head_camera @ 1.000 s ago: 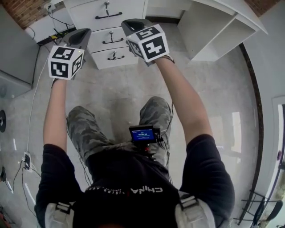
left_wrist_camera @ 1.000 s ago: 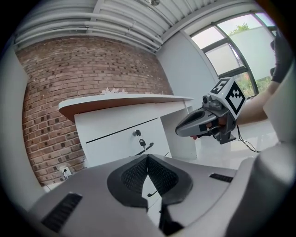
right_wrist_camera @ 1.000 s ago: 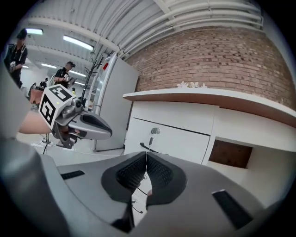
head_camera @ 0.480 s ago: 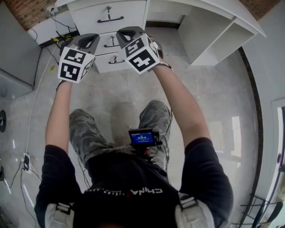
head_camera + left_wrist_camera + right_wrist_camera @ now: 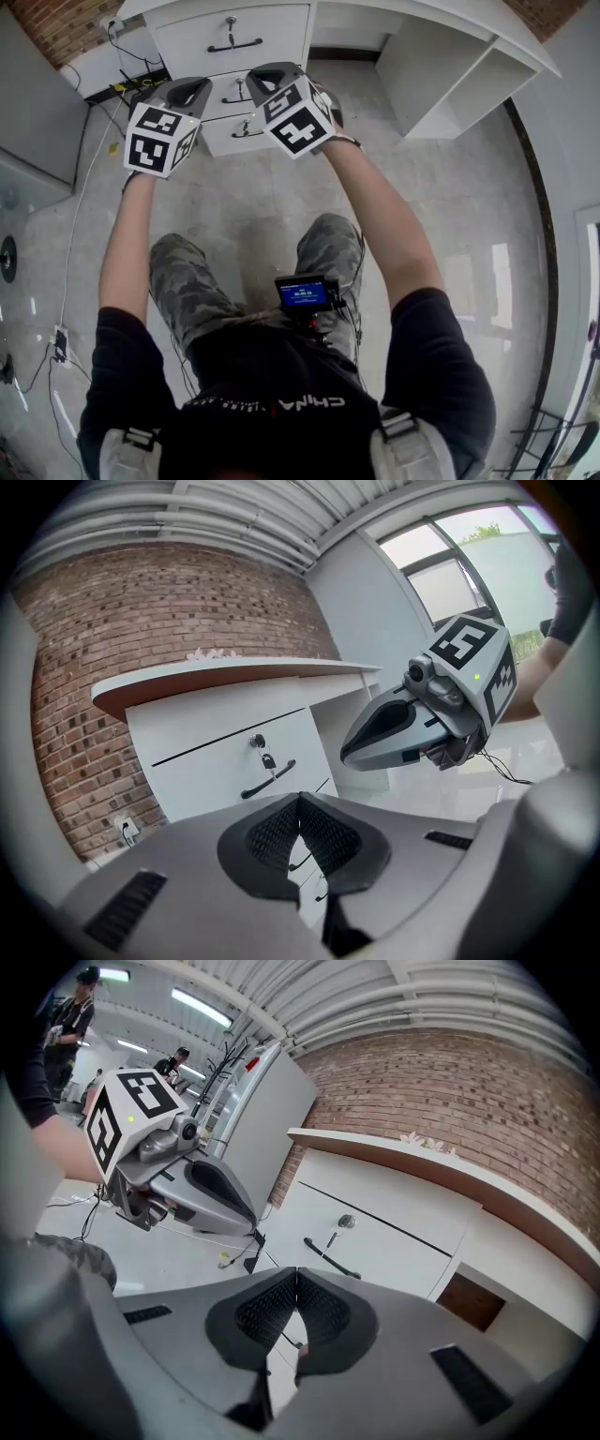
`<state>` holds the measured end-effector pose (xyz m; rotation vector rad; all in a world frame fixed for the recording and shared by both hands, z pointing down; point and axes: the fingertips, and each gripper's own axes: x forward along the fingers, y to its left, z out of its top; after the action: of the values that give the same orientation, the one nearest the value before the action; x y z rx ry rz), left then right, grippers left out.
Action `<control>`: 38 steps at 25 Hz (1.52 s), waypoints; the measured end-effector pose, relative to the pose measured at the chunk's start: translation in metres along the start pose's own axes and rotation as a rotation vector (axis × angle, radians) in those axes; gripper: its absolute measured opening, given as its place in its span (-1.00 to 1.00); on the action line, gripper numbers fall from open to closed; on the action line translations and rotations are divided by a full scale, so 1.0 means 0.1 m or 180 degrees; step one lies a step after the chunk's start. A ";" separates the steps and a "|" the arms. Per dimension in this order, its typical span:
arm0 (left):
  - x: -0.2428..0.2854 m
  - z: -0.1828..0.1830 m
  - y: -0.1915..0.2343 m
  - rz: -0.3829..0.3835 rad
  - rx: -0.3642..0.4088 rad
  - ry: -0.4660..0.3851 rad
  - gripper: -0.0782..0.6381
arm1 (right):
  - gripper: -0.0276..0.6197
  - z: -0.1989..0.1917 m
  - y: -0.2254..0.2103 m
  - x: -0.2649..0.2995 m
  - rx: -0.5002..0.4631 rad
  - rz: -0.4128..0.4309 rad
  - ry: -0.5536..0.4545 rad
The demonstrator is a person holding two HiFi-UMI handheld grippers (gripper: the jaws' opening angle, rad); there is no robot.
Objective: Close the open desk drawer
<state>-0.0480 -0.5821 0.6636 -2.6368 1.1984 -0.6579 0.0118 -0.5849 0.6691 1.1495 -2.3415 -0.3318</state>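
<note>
Left tongs (image 5: 186,91) and right tongs (image 5: 269,75) both pinched together, empty; open drawer (image 5: 225,141) front just ahead between them, right nearer.

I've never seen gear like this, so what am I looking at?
No robot here: a person holds a two-jaw tool in each hand, the left gripper and right gripper. The patterned cubes are part of them. One picture comes from a camera on the person's head, looking down at a white desk with drawers. The other two come from cameras riding on the grippers. Both grippers are shut and hold nothing.
</note>
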 end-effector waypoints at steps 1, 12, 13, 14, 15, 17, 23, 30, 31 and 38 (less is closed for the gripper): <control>0.00 0.01 0.02 -0.0012 -0.0011 0.0014 -0.75 | -0.87 -0.01 -0.01 0.01 0.0039 0.0009 0.0017; -0.48 1.01 0.37 -0.0340 -0.0163 0.0496 -0.75 | -0.87 0.97 -0.51 -0.45 0.0527 0.0266 0.0436; -0.57 1.20 0.43 -0.0362 -0.0189 0.0528 -0.75 | -0.87 1.15 -0.60 -0.55 0.0556 0.0288 0.0467; -0.67 1.40 0.49 -0.0380 -0.0212 0.0563 -0.75 | -0.87 1.34 -0.69 -0.65 0.0573 0.0311 0.0499; -0.77 1.61 0.55 -0.0393 -0.0233 0.0599 -0.75 | -0.87 1.54 -0.77 -0.75 0.0586 0.0335 0.0531; -0.97 2.04 0.68 -0.0412 -0.0256 0.0661 -0.75 | -0.87 1.94 -0.94 -0.97 0.0611 0.0373 0.0602; -1.56 3.31 0.84 -0.0475 -0.0322 0.0766 -0.75 | -0.87 3.02 -1.37 -1.74 0.0643 0.0444 0.0748; -1.94 3.95 0.66 -0.0421 -0.0383 0.0834 -0.75 | -0.87 3.42 -1.43 -2.38 0.0759 0.0538 0.0851; -1.99 3.95 0.57 -0.0417 -0.0371 0.0851 -0.75 | -0.87 3.40 -1.42 -2.47 0.0737 0.0530 0.0847; -2.22 4.00 0.22 -0.0371 -0.0279 0.0937 -0.75 | -0.87 3.33 -1.35 -2.84 0.0720 0.0595 0.0763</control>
<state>-0.0082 -0.4407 0.2296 -2.7706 1.1738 -1.0693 0.0682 -0.4450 0.2371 0.9969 -2.2892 0.1339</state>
